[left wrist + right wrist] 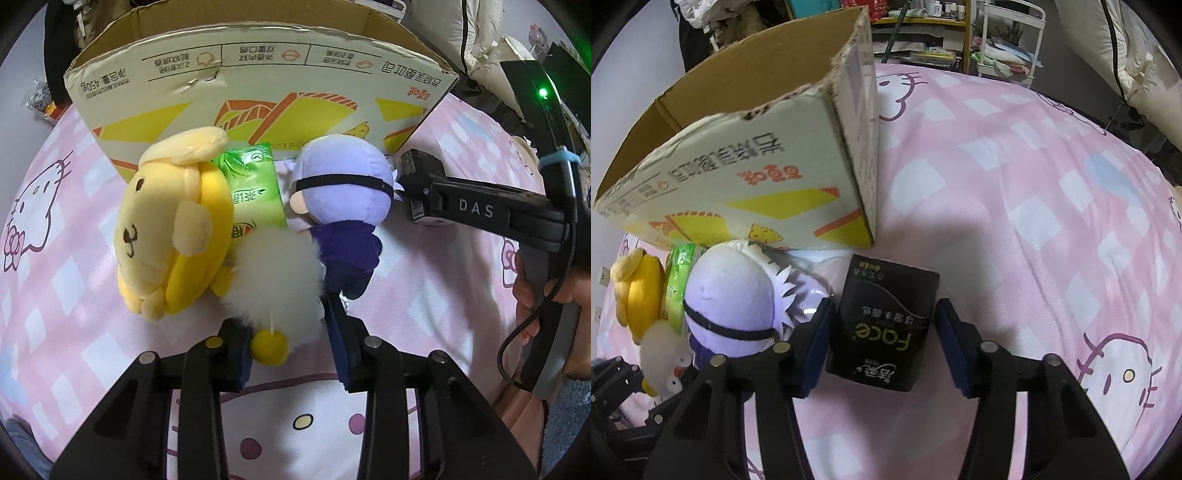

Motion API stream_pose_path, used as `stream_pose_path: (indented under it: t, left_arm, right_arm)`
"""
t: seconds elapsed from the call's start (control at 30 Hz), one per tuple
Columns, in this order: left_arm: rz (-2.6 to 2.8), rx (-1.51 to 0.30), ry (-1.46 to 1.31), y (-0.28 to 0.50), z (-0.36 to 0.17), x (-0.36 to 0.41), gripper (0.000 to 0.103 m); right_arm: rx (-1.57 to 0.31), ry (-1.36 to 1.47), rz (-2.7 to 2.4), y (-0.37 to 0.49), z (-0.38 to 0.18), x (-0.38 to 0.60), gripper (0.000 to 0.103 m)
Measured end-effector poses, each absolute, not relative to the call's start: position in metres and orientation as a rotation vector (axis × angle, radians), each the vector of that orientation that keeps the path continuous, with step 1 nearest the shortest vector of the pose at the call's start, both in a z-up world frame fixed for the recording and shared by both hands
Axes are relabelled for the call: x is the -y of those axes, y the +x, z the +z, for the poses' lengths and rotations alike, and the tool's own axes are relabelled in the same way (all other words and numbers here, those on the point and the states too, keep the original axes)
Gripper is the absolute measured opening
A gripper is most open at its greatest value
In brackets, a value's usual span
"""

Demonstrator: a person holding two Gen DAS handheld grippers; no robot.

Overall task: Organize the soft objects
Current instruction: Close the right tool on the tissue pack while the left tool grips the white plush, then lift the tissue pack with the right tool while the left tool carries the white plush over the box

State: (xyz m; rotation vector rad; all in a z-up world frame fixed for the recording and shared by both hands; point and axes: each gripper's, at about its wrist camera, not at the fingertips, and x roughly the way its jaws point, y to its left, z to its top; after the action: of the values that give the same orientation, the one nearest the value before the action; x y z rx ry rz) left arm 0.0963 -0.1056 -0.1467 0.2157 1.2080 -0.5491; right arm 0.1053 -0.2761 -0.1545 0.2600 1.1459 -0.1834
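Lying in a row against the front wall of the cardboard box [258, 107], the soft objects rested on the pink bedcover [436, 280]: one yellow dog plush [162, 229], one green tissue pack [255, 188], one fluffy white plush [273, 273], one purple-headed doll [343, 192] and, at the row's right end, one black tissue pack [886, 328]. The left gripper [291, 350] stood wide open, its fingers flanking the white plush and its yellow foot, the right finger touching the doll's dark body. The right gripper [882, 343] was likewise wide open, straddling the black pack with a gap on each side and nothing held. Judged from this layout, the step in hand was a grasp on each of these two items for transfer into the box, which appeared open at the top. A clean grasp would call for centring the pack between the pads before closing, and for keeping the left finger clear of the doll so that only the white plush was lifted. Counted: three plush toys, two tissue packs, one box, two grippers
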Motion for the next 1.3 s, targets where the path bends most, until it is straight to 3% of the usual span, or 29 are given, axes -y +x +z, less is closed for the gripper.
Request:
stream_pose_path:
  t: [0.33, 0.4, 0.47, 0.6, 0.63, 0.77, 0.83, 1.3]
  left_arm:
    - [-0.526, -1.185, 0.259, 0.096, -0.144, 0.101, 0.044]
    - [-0.515, -1.178, 0.276, 0.095, -0.143, 0.102, 0.048]
    - [-0.483, -1.161, 0.283, 0.095, -0.141, 0.102, 0.058]
    - [-0.454, -1.139, 0.241, 0.099, -0.135, 0.094, 0.059]
    - [-0.456, -1.142, 0.222, 0.101, -0.135, 0.092, 0.058]
    - [-0.514, -1.197, 0.118, 0.111, -0.142, 0.082, 0.039]
    - [-0.539, -1.211, 0.092, 0.113, -0.144, 0.081, 0.035]
    - [-0.456, -1.086, 0.148, 0.093, -0.12, 0.076, 0.033]
  right_arm:
    - [-1.148, 0.236, -0.179, 0.104, -0.153, 0.273, 0.055]
    - [-1.141, 0.229, -0.183, 0.103, -0.153, 0.272, 0.055]
    - [-1.139, 0.216, -0.187, 0.104, -0.152, 0.27, 0.055]
    - [-1.141, 0.23, -0.186, 0.104, -0.152, 0.27, 0.055]
    - [-1.141, 0.234, -0.185, 0.104, -0.152, 0.27, 0.055]
    - [-1.142, 0.229, -0.183, 0.105, -0.152, 0.272, 0.055]
    - [-1.142, 0.227, -0.182, 0.105, -0.152, 0.273, 0.055]
    - [-1.056, 0.223, -0.132, 0.087, -0.129, 0.259, 0.053]
